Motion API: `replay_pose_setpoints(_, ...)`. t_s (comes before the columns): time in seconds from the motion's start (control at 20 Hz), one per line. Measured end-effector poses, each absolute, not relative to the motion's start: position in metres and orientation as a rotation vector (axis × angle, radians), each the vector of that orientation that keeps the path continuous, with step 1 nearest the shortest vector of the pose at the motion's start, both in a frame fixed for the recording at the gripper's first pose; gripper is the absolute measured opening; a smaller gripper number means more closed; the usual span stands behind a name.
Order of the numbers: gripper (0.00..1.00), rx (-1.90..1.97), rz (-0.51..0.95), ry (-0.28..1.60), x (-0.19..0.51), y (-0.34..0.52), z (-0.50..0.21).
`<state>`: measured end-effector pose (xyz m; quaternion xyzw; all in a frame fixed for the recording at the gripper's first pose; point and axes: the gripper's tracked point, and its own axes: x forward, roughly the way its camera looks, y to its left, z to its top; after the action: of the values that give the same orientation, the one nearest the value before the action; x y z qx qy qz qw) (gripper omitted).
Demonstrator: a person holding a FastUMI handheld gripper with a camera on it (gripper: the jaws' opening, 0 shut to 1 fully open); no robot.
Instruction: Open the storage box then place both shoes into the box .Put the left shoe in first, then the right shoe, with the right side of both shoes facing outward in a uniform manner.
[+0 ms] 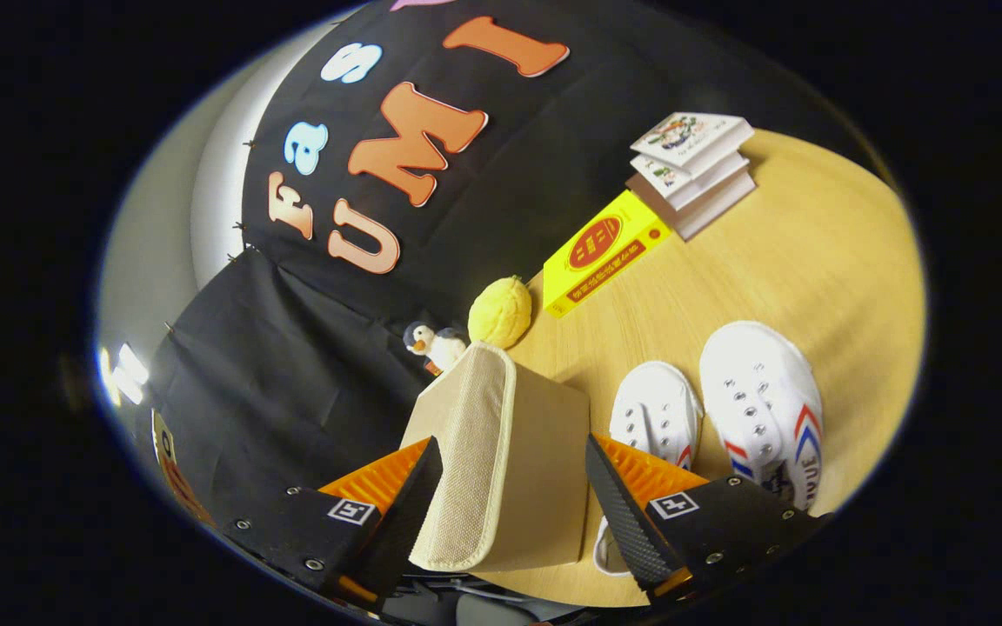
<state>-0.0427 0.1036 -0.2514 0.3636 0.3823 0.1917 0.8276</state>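
My hand-held gripper (514,487) is spread wide, its fingers flanking the beige fabric storage box (501,452) without clearly pressing it. The box has a woven, pale-edged flap and stands on the wooden counter (814,261). Just beside it lie two white shoes (727,409) with red and blue stripes.

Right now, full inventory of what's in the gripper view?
Beige fabric storage box: 1, beige, between the fingers, lid shut.
White canvas shoes: 2, white with red-blue stripes, side by side on the table beside the box.
Yellow book: 1, yellow, flat beyond the shoes.
Stack of white books: 3, white, behind the yellow book.
Yellow plush ball: 1, beyond the box.
Penguin toy: 1, white-black, beside the ball.
Wooden table: 1, light wood.
Gripper: 1, open, fingers either side of the box, contact unclear.
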Motion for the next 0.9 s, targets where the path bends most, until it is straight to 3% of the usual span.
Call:
replay_pose_setpoints(0.75, 0.97, 1.229, 0.564, 0.964, -0.052, 0.164, -0.266)
replay_pose_setpoints(0.9, 0.91, 1.274, 0.566, 0.944, -0.050, 0.164, -0.257)
